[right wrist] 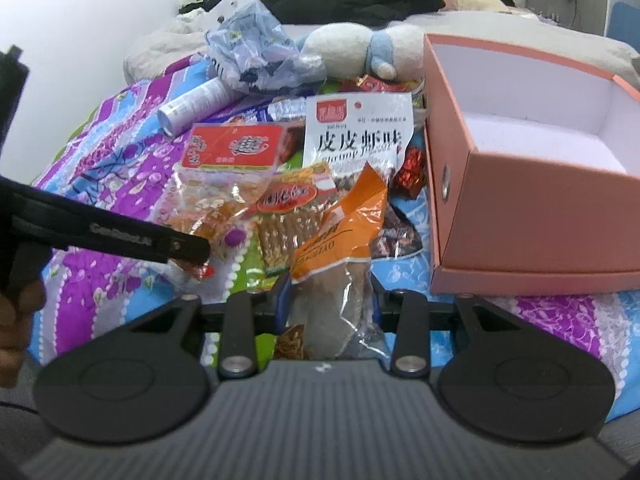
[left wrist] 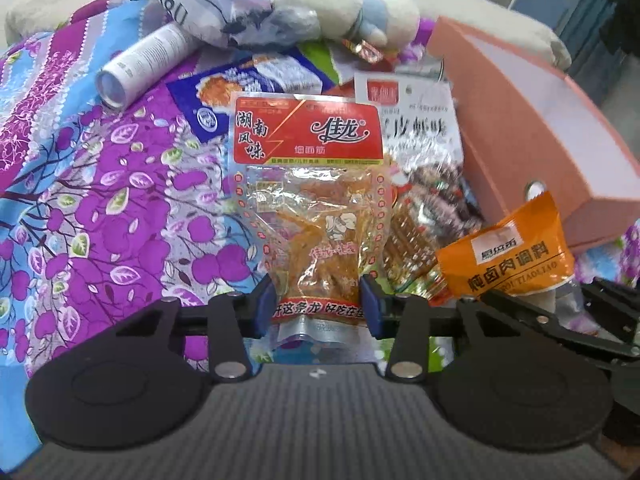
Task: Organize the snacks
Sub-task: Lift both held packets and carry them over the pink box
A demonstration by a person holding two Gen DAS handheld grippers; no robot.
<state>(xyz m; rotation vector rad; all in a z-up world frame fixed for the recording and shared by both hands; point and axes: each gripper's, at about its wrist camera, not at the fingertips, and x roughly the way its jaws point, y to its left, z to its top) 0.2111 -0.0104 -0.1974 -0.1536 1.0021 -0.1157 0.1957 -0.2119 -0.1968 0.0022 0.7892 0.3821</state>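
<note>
My left gripper [left wrist: 319, 300] is shut on the bottom of a red-labelled clear snack packet [left wrist: 308, 184], held upright above the bedspread; the packet also shows in the right wrist view [right wrist: 224, 176]. My right gripper [right wrist: 330, 300] is shut on an orange seasoning packet [right wrist: 340, 240], which also shows at the right of the left wrist view [left wrist: 504, 256]. A pile of other snack bags lies behind, among them a white shrimp-flavour bag [right wrist: 360, 136]. An open pink box [right wrist: 528, 184] with a white, empty inside stands to the right.
A floral purple and blue bedspread [left wrist: 80, 200] covers the bed. A white tube [left wrist: 148, 64], a crumpled plastic bag [right wrist: 252, 52] and a plush toy [right wrist: 360, 48] lie behind the pile. Black clothes and pillows are at the far end.
</note>
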